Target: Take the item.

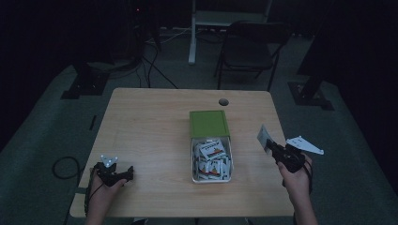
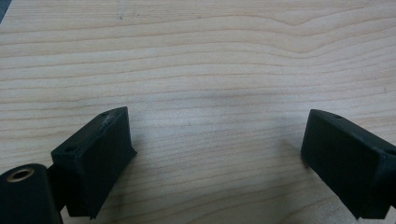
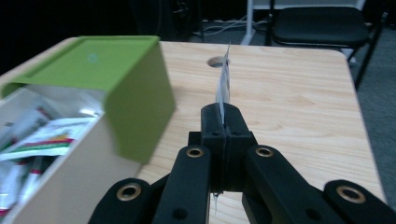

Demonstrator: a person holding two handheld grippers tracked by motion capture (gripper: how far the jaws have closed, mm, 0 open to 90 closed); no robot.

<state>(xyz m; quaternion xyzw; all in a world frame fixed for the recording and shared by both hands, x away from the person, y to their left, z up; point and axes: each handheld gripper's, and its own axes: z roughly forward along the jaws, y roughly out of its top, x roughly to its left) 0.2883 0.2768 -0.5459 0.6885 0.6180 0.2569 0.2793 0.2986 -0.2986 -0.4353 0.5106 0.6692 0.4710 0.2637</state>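
**Packet pinched, held off to the right of the box**

Right gripper (image 3: pixel 223 122) is clenched on a thin packet (image 3: pixel 224 79), edge-on, standing upright between the jaws; in the high view it sits right of centre (image 1: pixel 265 138). Left gripper (image 2: pixel 215 154) is spread wide with nothing in it, low over bare wood at lower left of the high view (image 1: pixel 123 174). Judgement: keep the pinch firm and carry the packet level, clear of the box (image 1: pixel 193 164) and its green lid (image 3: pixel 135 84). Worktop (image 1: pixel 150 122) is pale wood with a cable hole (image 1: pixel 223 101). Room is dark; a folding chair (image 1: pixel 248 47) stands beyond.
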